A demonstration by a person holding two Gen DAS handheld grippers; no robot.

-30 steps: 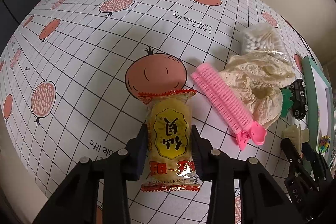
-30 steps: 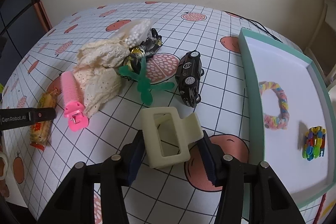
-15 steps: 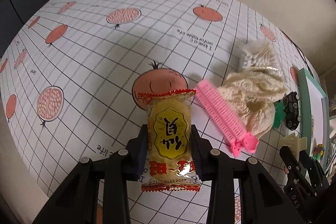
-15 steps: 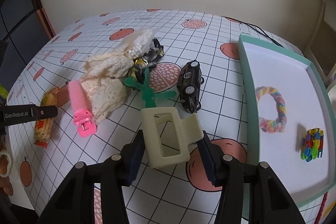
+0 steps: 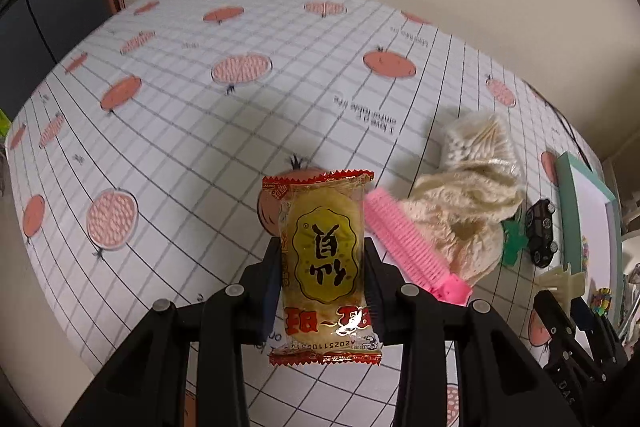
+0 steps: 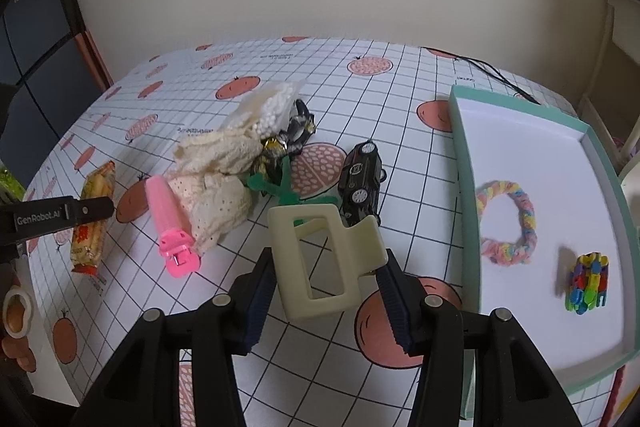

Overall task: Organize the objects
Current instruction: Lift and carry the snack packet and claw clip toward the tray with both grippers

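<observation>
My left gripper (image 5: 324,275) is shut on a yellow snack packet (image 5: 324,259) with red ends, held above the tablecloth. That packet (image 6: 91,219) and the left gripper show at the left of the right wrist view. My right gripper (image 6: 326,281) is shut on a cream hair claw clip (image 6: 320,259), lifted over the table. A teal-rimmed tray (image 6: 464,163) on the right holds a pastel braided ring (image 6: 508,223) and a small multicoloured block toy (image 6: 588,277).
A pink hair clip (image 6: 170,227), cream lace cloth (image 6: 216,195), bag of cotton swabs (image 6: 276,107), green plastic piece (image 6: 280,187), wrapped candies (image 6: 280,147) and a black toy car (image 6: 360,183) lie mid-table. A black cable (image 6: 492,75) runs behind the tray.
Both grippers have risen and drawn back from the table, each keeping its object; the objects on the table look smaller and farther away.
</observation>
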